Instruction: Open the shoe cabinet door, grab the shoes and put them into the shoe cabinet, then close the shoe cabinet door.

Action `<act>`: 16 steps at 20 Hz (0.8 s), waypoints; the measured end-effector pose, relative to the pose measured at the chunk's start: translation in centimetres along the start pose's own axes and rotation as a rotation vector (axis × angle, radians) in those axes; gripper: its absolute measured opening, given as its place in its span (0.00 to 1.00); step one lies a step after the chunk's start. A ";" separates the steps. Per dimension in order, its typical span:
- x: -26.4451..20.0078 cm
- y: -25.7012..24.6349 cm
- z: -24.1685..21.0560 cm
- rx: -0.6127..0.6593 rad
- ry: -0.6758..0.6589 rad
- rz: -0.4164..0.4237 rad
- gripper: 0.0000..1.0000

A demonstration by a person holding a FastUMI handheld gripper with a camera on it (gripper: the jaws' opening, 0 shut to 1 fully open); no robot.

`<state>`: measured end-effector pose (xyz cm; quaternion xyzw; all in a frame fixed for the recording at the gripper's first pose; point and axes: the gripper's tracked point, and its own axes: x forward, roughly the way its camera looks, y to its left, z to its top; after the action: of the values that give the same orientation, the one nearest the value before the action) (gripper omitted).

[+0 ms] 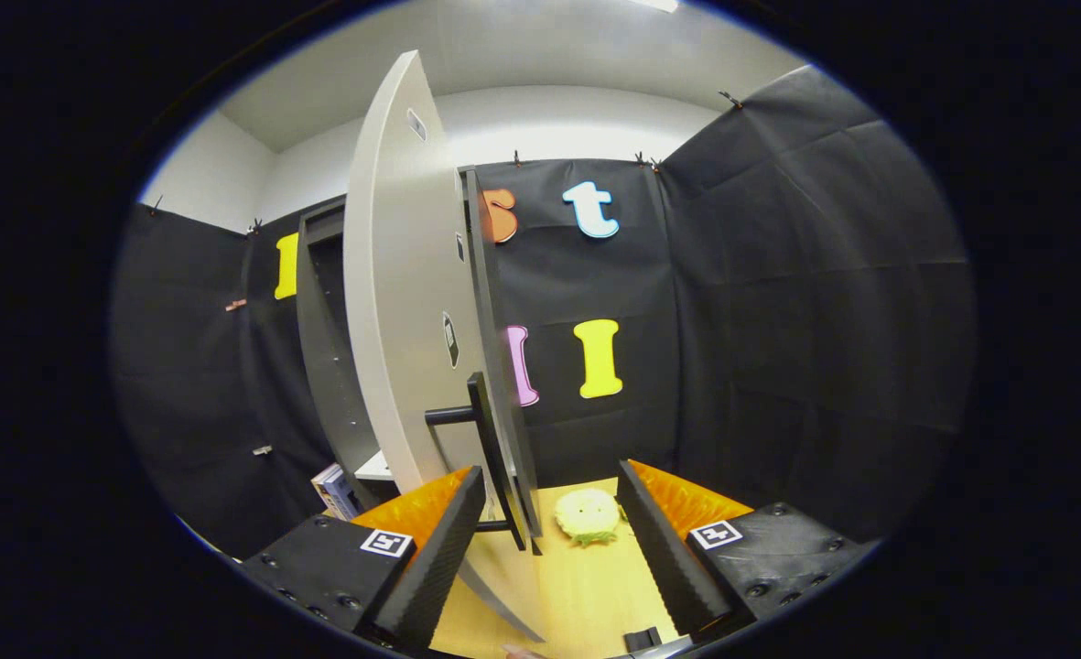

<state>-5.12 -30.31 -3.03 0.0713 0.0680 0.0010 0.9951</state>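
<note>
The shoe cabinet (325,348) stands ahead on the left, dark inside, with a pale shelf (377,469) low down. Its white door (403,302) is swung open and I see it nearly edge-on. The door's black bar handle (490,439) sits between my fingers, close to the left finger (439,540). My gripper (549,476) is open and neither pad presses on the handle. A pale yellow shoe (588,515) with small holes lies on the wooden floor (586,586), just beyond the fingertips and right of the door's edge.
A small box or book (337,490) leans at the foot of the cabinet, left of the door. Black cloth walls (778,320) close the booth behind and to the right. Something small and dark (643,638) lies on the floor near me.
</note>
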 end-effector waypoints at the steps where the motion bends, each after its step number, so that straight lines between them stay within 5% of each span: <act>1: 0.4 -0.2 -0.3 0.005 0.012 0.003 0.94; 7: 1.3 1.4 -1.1 -0.015 0.026 0.089 0.94; 16: 3.8 14.4 -3.7 -0.018 0.019 0.162 0.94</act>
<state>-1.78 -15.49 -5.11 0.0675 0.0717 0.0826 0.9917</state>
